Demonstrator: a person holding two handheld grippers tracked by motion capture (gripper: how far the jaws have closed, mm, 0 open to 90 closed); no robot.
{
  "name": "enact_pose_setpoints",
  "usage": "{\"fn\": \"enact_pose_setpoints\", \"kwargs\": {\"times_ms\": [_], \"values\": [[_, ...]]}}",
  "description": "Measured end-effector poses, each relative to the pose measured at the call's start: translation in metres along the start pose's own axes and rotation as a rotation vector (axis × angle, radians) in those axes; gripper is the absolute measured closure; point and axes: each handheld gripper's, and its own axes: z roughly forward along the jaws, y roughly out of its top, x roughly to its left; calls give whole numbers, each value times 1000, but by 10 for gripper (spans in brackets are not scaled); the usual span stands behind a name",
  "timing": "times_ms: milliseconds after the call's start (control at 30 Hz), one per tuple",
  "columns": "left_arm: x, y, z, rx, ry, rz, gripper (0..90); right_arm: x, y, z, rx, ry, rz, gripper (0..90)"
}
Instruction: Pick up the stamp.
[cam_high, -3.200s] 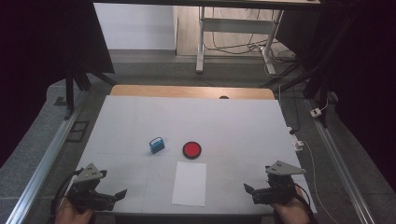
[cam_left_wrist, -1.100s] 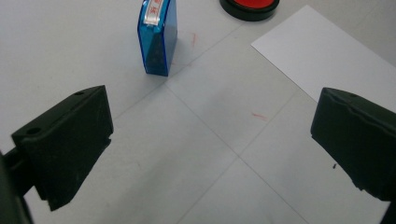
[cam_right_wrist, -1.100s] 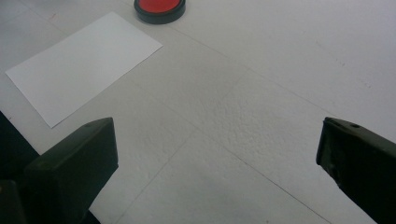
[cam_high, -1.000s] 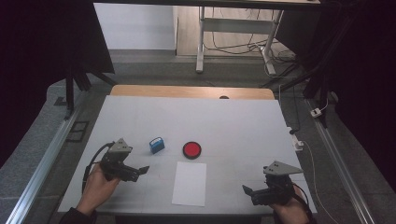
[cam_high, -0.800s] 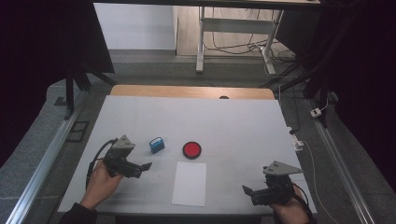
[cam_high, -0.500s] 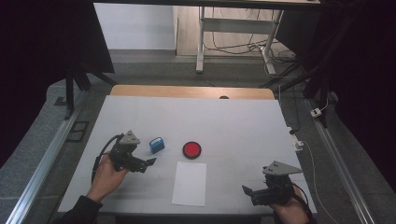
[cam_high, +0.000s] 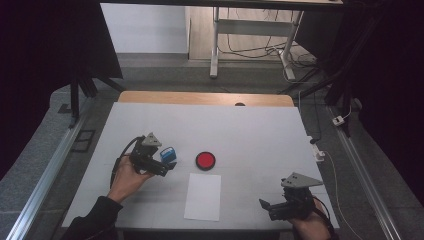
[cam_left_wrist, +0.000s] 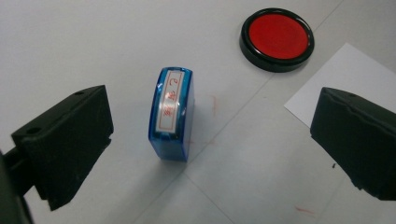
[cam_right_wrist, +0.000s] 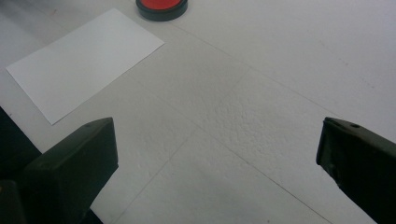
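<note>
L claw (cam_left_wrist: 205, 135) wide apart round blue stamp (cam_left_wrist: 171, 113), no grip yet | R claw (cam_right_wrist: 217, 163) agape, idle | inking, stamping paper (cam_high: 203, 196) left

Two black jaws of the right gripper (cam_right_wrist: 217, 168) rise from the bottom corners, set wide apart with nothing between them but bare surface. The pale grey textured surface (cam_right_wrist: 261, 93) runs across the frame, crossed by thin straight seam lines that meet between the jaws. A white rectangular sheet of paper (cam_right_wrist: 84, 56) lies flat at the upper left, turned at an angle, its near corner just beyond the left-hand jaw. At the top edge, just past the paper's far corner and apart from it, sits a round red ink pad in a black rim (cam_right_wrist: 161, 5), cut off by the frame.
</note>
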Motion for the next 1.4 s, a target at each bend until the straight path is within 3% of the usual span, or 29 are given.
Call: {"fn": "enact_pose_setpoints", "kwargs": {"times_ms": [67, 300, 367, 433, 533, 667, 833, 900, 1167, 1400], "values": [[3, 1, 5, 10, -12, 11, 0, 0, 0, 0, 1, 0, -1, 0], [13, 3, 19, 72, 7, 36, 5, 0, 0, 0, 4, 1, -5, 0], [16, 2, 21, 75, 17, 42, 74, 1, 0, 0, 5, 1, -5, 0], [21, 2, 20, 66, -9, 38, 167, 1, 0, 0, 5, 1, -7, 0], [23, 2, 21, 80, -5, 48, 246, 1, 0, 0, 5, 1, -7, 0], [25, 2, 23, 84, -8, 56, 427, 1, 0, 1, 6, 2, -12, 0], [26, 4, 21, 68, -35, 53, 547, 1, 0, 1, 8, 3, -14, 0], [27, 5, 21, 72, -48, 56, 668, 1, 0, 1, 6, 3, -13, 0], [24, 6, 20, 87, -35, 80, 706, 1, 0, 0, 6, 3, -14, 0], [19, 12, 12, 54, -46, 76, 705, 1, 0, 0, 4, 3, -15, 0]]}}
